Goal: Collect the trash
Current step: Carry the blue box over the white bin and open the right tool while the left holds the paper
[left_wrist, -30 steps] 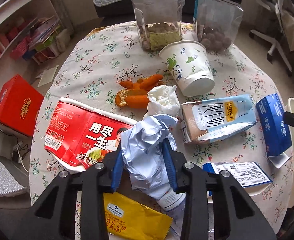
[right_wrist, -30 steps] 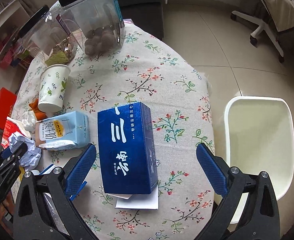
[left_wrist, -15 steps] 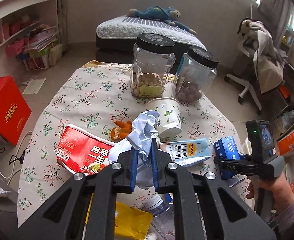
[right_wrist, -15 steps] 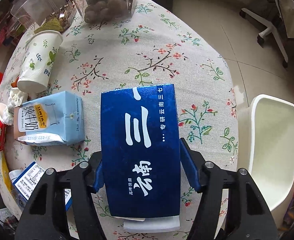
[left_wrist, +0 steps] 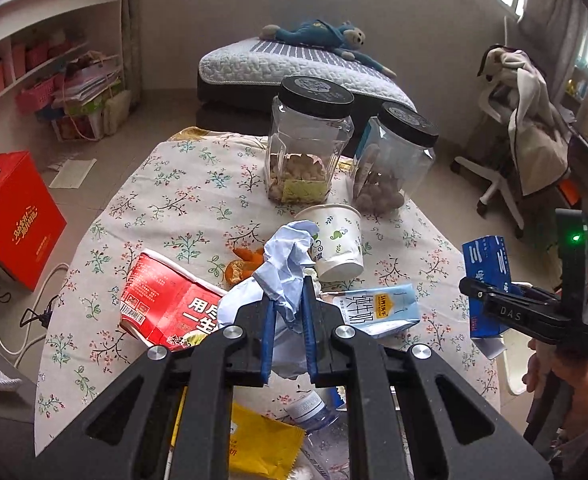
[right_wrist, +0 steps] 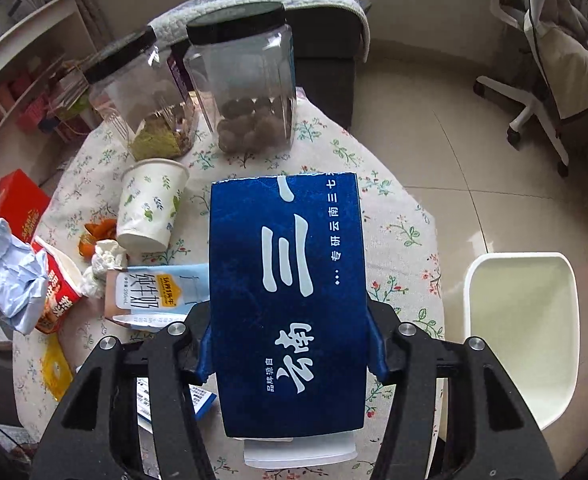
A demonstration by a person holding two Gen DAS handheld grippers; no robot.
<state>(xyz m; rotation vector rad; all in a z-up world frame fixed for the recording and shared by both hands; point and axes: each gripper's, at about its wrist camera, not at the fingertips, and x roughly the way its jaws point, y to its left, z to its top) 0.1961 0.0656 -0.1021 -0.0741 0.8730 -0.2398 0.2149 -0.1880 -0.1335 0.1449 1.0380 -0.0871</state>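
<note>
Between the right claw (right_wrist: pixel 290 344) pads: blue box (right_wrist: pixel 286 288).

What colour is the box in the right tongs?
Dark blue box with white lettering; right wrist view shows it best.

Now pinched tight between closed left gripper (left_wrist: pixel 287 312) jaws and raised off the tabletop (left_wrist: pixel 182 200), crumpled pale-blue paper (left_wrist: pixel 284 264); clamped by right gripper (right_wrist: pixel 290 344) jaws just closed inward, lifted too, dark-blue box (right_wrist: pixel 286 280).
</note>
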